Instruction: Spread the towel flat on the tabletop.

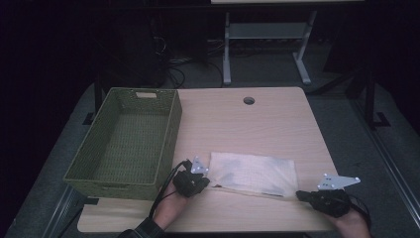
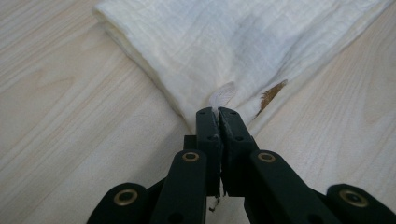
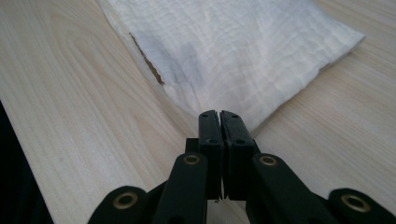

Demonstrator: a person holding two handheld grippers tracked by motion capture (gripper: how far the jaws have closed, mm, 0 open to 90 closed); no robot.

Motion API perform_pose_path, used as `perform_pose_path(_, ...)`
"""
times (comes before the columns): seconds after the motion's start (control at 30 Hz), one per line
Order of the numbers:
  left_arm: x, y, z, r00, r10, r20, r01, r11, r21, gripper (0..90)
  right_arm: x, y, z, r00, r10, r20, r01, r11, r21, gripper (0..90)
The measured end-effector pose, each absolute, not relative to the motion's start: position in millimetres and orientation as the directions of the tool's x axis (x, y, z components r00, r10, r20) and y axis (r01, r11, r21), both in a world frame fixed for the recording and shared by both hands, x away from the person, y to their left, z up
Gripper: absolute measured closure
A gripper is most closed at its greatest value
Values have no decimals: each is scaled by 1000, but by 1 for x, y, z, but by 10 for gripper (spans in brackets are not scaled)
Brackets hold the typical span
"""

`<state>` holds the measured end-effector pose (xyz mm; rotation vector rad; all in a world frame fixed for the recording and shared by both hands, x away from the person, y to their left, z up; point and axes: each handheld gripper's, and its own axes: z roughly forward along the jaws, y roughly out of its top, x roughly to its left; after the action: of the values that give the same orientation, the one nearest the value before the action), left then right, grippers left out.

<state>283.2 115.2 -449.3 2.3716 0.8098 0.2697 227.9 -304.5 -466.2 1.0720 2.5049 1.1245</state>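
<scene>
A folded cream cloth (image 1: 253, 173) lies flat near the table's (image 1: 257, 119) front edge, right of the empty green woven basket (image 1: 126, 141) that fills the left side. The left gripper (image 1: 194, 182) has its jaws pressed together on the cloth's front left corner, a tuft of fabric pinched between the tips (image 2: 223, 95). The right gripper (image 1: 309, 196) sits at the front right corner, jaws closed; whether fabric is caught between them I cannot tell. Holding both near corners probably lets the person lift or fold the cloth evenly
</scene>
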Motion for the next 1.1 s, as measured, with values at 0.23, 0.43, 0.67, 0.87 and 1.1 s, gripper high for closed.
perform_pose_path(0.23,285,116,-446,787,616,-32,490,-593,639,703,229,-306,-463,-719,685,117,533,434,726,738)
perform_pose_path(0.43,294,111,-439,791,611,-36,469,-568,676,563,238,-307,-453,-698,708,109,523,400,753,678)
perform_pose_path(0.67,311,106,-434,793,609,-26,453,-561,693,534,253,-303,-450,-680,728,87,512,386,768,674)
perform_pose_path(0.87,328,102,-431,781,624,-18,450,-542,710,532,270,-300,-446,-656,751,75,510,367,778,677)
perform_pose_path(1.1,349,97,-431,756,654,0,455,-526,719,532,291,-299,-446,-631,773,65,512,353,783,684)
